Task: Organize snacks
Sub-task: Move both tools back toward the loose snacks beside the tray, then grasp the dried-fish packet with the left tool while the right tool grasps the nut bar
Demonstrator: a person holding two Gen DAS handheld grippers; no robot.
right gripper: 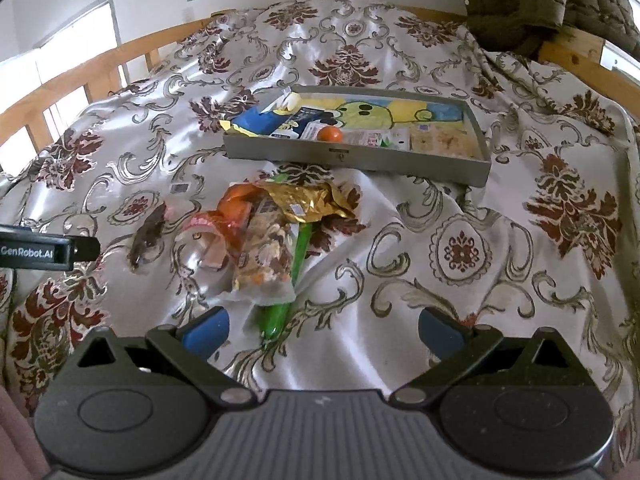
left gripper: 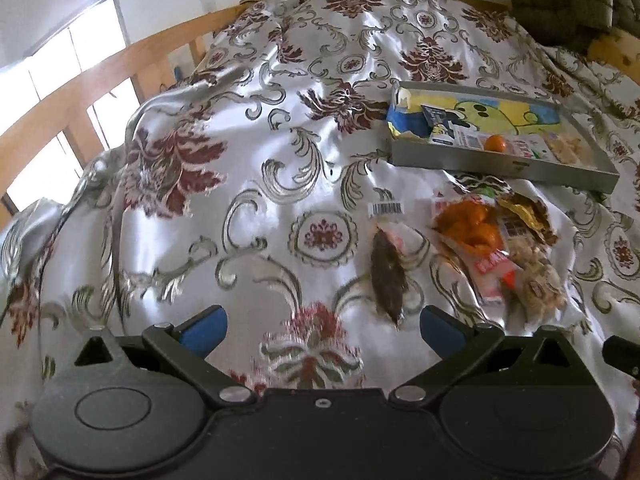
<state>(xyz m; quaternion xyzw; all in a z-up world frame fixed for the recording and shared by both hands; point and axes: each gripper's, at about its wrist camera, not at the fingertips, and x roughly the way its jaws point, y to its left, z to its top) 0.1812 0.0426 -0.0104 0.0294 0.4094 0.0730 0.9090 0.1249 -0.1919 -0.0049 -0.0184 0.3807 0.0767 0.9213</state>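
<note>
- My left gripper (left gripper: pixel 322 330) hung wide open over the satin bedspread (left gripper: pixel 248 184), its blue pads spread apart with nothing between them.
- My right gripper (right gripper: pixel 323 332) was spread just as wide and held nothing; the tip of a green packet (right gripper: pixel 276 320) lay on the cloth between its pads, touching neither.
- A dark brown snack in a clear wrapper (left gripper: pixel 387 276) lay on the bedspread just ahead of my left gripper, slightly right of its centre line.
- The loose pile of snacks sat beside it on the cloth: an orange packet (left gripper: pixel 468 222), a crumpled gold wrapper (right gripper: pixel 308 200) and a clear bag of mixed nuts (right gripper: pixel 262 258), all overlapping.
- The grey tray (right gripper: pixel 352 160) rested on the bedspread beyond the pile, toward the far edge of the bed, its floor lined with a cartoon picture.
- Inside the tray, along its near wall, lay a small orange fruit (right gripper: pixel 330 134), a blue packet (right gripper: pixel 260 120) at the left end and pale snacks at the right end.
- The wooden bed rail (left gripper: pixel 80 100) ran along the left edge of the bed.
</note>
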